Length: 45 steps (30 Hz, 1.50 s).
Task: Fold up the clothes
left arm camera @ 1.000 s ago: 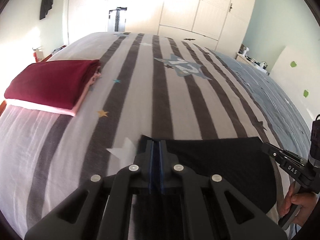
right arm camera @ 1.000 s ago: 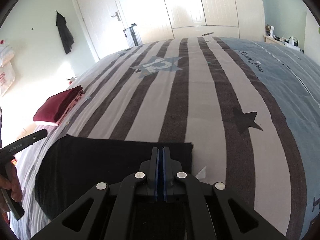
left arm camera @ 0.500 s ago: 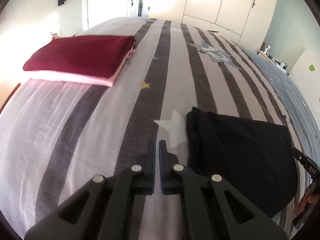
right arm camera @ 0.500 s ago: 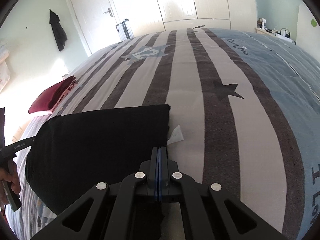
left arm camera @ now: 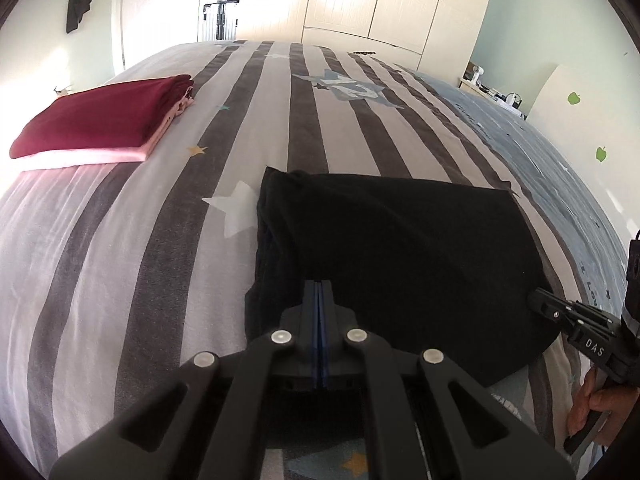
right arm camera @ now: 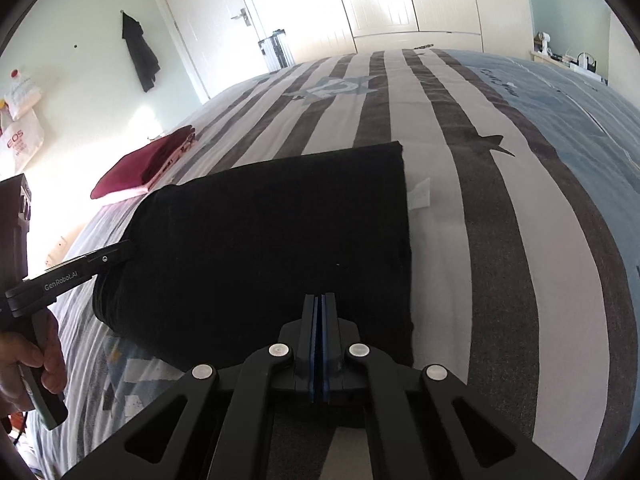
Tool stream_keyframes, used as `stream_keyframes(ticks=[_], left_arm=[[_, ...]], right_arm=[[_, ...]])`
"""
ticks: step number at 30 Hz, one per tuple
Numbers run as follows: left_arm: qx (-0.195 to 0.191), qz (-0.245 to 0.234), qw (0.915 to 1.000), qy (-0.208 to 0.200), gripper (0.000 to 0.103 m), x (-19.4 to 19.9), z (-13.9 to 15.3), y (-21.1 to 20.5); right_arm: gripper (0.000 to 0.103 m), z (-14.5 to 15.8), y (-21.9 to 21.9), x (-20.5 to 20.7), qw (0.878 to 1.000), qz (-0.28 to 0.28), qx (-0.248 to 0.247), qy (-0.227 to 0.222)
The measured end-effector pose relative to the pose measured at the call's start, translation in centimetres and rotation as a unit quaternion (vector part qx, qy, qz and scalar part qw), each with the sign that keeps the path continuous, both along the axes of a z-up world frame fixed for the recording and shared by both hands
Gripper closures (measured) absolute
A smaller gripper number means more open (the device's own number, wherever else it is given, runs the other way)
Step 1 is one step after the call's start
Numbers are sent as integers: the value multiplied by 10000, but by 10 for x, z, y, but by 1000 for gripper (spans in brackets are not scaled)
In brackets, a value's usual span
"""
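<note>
Folded black garment (left arm camera: pixel 400 256) flat on striped bed cover (left arm camera: pixel 140 248), filling the centre and lower right of the left wrist view and the centre left of the right wrist view (right arm camera: pixel 260 240). Long axis across the frame, left to right, in both views; one short edge toward the white star print at centre left of the left wrist view, the other toward the grey stripe at centre right of the right wrist view. Layered fold edges visible at the garment's left end in the left wrist view.

Left tool (left arm camera: pixel 319 292) at bottom centre, pointing up-frame over the garment's near left corner; blue pads pressed together, cloth between them not discernible. Same tool seen side-on at left edge of the right wrist view (right arm camera: pixel 120 250), tip touching the garment's left end, held by a hand (right arm camera: pixel 28 360) at lower left.

Right tool (right arm camera: pixel 320 308) at bottom centre, above the garment's near right corner; pads pressed together, a pinch on the cloth not confirmable. Seen side-on at right edge of the left wrist view (left arm camera: pixel 538 300), tip at the garment's right border, handle gripped by a hand (left arm camera: pixel 592 404) at lower right.

Stack of folded maroon and pink clothes (left arm camera: pixel 104 120) at upper left, well apart from the black garment.
</note>
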<state>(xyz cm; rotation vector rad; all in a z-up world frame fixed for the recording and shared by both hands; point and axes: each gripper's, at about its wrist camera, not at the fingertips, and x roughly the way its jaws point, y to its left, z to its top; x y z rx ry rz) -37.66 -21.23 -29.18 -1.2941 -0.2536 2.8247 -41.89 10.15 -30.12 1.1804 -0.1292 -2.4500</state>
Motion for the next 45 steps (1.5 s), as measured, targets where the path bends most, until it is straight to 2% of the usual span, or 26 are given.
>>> stream_keyframes(ticks=[4, 8, 10, 11, 12, 15, 19, 24, 26, 28, 30, 34, 36, 38, 44, 45], left_arm=[[-160, -41, 9999, 0, 101, 0, 2, -7], [-393, 415, 9983, -72, 101, 0, 4, -23], [-206, 846, 9960, -219, 101, 4, 3, -44], [-122, 1035, 9942, -277, 101, 6, 3, -53], [-105, 1036, 9943, -244, 101, 10, 6, -54], [-23, 691, 9976, -104, 101, 24, 17, -32], [152, 212, 9996, 81, 101, 42, 31, 6], [172, -84, 9998, -74, 101, 43, 15, 44], [19, -127, 9998, -122, 101, 43, 4, 46], [99, -129, 9998, -141, 101, 44, 0, 39], [55, -126, 9998, -158, 101, 46, 3, 33], [-89, 14, 9997, -212, 101, 46, 11, 18], [-212, 248, 9994, -147, 101, 37, 22, 9], [-220, 195, 9996, -7, 101, 14, 27, 8], [-240, 41, 9989, 394, 100, -58, 41, 7], [-224, 47, 9992, 322, 100, -70, 34, 6]], right_arm=[[103, 0, 14, -3, 9999, -74, 122, 49], [103, 1, 25, -7, 9996, -189, 203, 16], [103, 4, 28, -9, 9991, -310, 290, 19], [99, 6, 31, -10, 9988, -401, 297, -1], [99, 7, 37, -11, 9982, -531, 257, -47], [99, 18, 43, -3, 9980, -618, 108, -9], [99, 32, 20, 20, 9996, -240, -152, 44], [99, 26, -13, 37, 9995, 175, -268, -59], [99, 14, -15, 37, 9996, 163, -181, -151], [103, 4, -9, 36, 9996, 108, -112, -230], [103, 0, 4, 34, 9995, 34, -141, -276], [103, 8, 26, 32, 9995, -110, 99, -273], [103, 16, 32, 25, 9995, -217, 123, -218], [97, 26, 31, 10, 9996, -263, 118, -42], [97, 34, 3, -64, 9986, -359, 1, 385], [97, 33, -1, -76, 9984, -378, -18, 410]])
